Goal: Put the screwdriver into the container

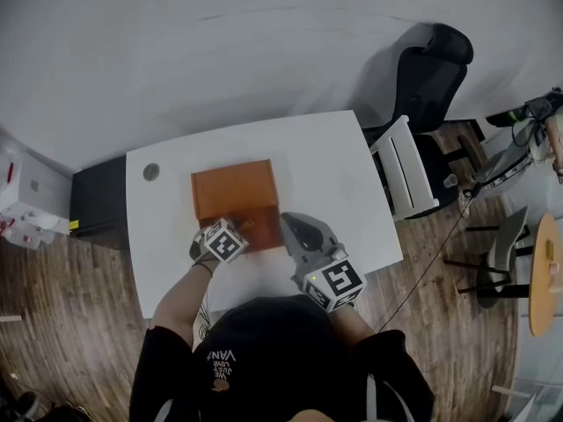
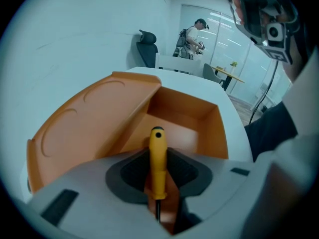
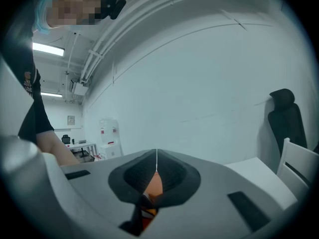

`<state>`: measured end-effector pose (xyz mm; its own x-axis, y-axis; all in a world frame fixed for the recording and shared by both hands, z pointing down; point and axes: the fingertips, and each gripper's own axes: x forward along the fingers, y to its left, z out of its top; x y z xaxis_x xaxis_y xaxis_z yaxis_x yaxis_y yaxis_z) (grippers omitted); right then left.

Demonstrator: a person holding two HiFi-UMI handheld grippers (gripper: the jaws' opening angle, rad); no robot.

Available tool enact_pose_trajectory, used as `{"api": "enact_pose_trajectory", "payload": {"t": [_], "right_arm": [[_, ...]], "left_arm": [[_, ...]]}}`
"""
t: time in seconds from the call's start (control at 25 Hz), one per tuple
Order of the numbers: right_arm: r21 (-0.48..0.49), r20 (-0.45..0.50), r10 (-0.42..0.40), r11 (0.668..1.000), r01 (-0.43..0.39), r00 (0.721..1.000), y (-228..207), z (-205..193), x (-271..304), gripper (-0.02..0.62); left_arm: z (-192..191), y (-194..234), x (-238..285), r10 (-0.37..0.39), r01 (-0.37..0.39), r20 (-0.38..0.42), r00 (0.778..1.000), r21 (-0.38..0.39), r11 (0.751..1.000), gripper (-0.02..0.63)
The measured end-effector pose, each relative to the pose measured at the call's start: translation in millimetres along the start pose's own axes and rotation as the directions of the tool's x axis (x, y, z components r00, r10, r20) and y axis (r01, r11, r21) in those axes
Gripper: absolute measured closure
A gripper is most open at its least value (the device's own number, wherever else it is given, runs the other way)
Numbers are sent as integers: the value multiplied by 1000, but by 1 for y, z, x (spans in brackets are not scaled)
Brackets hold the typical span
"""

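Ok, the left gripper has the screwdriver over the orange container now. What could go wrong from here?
1. The left gripper clamps the screwdriver low on its yellow handle, and much of the handle sticks out past the jaws, so it may pivot or slip.
2. The handle tip sits near the container's front wall, beside the raised lid. A release now might bounce it onto the table.
3. The shut right gripper sits beside the container and could nudge it.

Container (image 1: 234,192) on table (image 1: 330,161), chair (image 1: 431,76) beyond

Screwdriver (image 2: 158,158) looks glossy plastic, container (image 2: 99,118) matt plastic, table (image 1: 325,156) smooth.
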<state>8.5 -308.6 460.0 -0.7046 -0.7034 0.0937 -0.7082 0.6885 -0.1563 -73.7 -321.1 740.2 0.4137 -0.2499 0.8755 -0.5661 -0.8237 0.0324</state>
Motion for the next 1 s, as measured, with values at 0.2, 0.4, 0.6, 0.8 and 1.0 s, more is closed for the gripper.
{"api": "enact_pose_trajectory", "payload": {"t": [0.2, 0.4, 0.6, 0.8, 1.0], "right_arm": [[-2, 0, 4, 1000, -4, 1000, 0, 1, 0, 583], [-3, 3, 8, 1000, -8, 1000, 0, 1, 1, 583], [0, -1, 7, 1000, -7, 1000, 2, 0, 1, 583], [2, -1, 10, 1000, -10, 1000, 2, -1, 1, 583], [1, -2, 10, 1000, -10, 1000, 3, -1, 2, 583]], "left_arm": [[-3, 2, 3, 6, -6, -10, 1000, -7, 1000, 492], [-2, 1, 5, -9, 9, -15, 1000, -18, 1000, 491], [-3, 0, 4, -14, 13, -20, 1000, -16, 1000, 492], [-3, -1, 5, -15, 15, -22, 1000, -8, 1000, 491], [-2, -2, 5, -26, 26, -13, 1000, 0, 1000, 491]]}}
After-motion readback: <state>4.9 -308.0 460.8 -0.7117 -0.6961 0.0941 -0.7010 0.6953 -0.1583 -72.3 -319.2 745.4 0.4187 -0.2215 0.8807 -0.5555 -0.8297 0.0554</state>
